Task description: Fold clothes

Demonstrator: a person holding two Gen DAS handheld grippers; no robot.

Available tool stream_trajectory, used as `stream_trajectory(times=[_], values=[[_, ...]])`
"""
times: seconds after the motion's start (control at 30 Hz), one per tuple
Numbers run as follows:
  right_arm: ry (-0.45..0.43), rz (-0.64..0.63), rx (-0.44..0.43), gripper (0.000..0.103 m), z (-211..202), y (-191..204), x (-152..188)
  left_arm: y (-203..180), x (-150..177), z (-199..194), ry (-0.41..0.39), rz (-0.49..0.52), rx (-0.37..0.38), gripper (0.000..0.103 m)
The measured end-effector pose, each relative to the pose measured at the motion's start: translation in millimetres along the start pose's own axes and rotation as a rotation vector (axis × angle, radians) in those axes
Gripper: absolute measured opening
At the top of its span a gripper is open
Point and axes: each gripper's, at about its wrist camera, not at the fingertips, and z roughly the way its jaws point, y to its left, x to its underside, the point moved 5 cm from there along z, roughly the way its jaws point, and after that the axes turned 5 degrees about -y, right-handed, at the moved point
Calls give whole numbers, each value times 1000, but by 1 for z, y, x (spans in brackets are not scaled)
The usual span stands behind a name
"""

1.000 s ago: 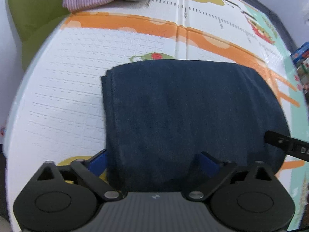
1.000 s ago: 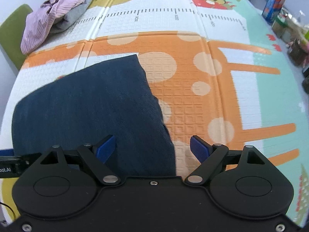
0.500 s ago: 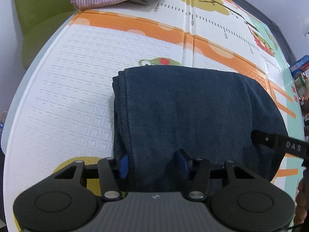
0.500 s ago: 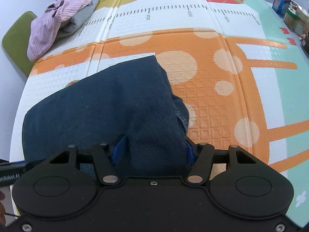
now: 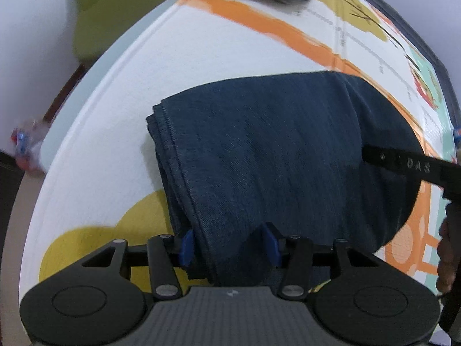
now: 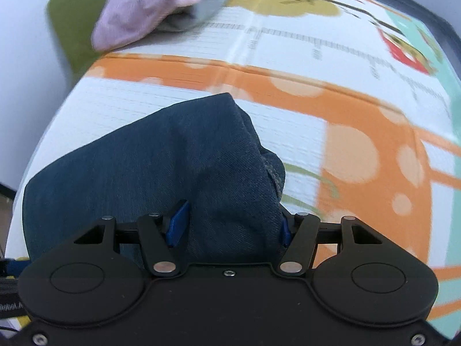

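Observation:
Folded dark blue jeans [image 5: 273,155] lie in a thick stack over the patterned play mat [image 5: 121,132]. My left gripper [image 5: 229,246] is shut on the near left end of the stack, its blue pads pressing the layers from both sides. In the right wrist view the same jeans [image 6: 161,161] bunch upward, and my right gripper [image 6: 230,223] is shut on their near right end. The right gripper's black side [image 5: 409,167] shows at the right edge of the left wrist view.
A heap of pink striped and grey clothes [image 6: 155,8] sits at the mat's far left corner beside a green chair [image 6: 72,20]. The mat's left edge [image 5: 95,86] drops off close to the jeans. Small boxes and clutter lie off the mat at the far right [image 5: 456,135].
Both grippers closed on the near edge of the jeans and then carried them to the left across the mat. The right end of the stack has bunched up.

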Motion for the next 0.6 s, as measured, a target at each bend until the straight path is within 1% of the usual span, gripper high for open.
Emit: stream_trajectory(times=[0.17, 0.3, 0.47, 0.6], values=[[-8, -82, -34, 58, 10, 39, -15, 24, 13, -7, 20, -62, -1, 51], [-13, -152, -82, 58, 13, 72, -23, 41, 25, -13, 22, -106, -16, 51], [-21, -251, -126, 58, 21, 113, -29, 54, 40, -19, 33, -155, -21, 54], [-27, -335, -158, 58, 23, 143, -31, 60, 53, -24, 41, -174, -23, 57]])
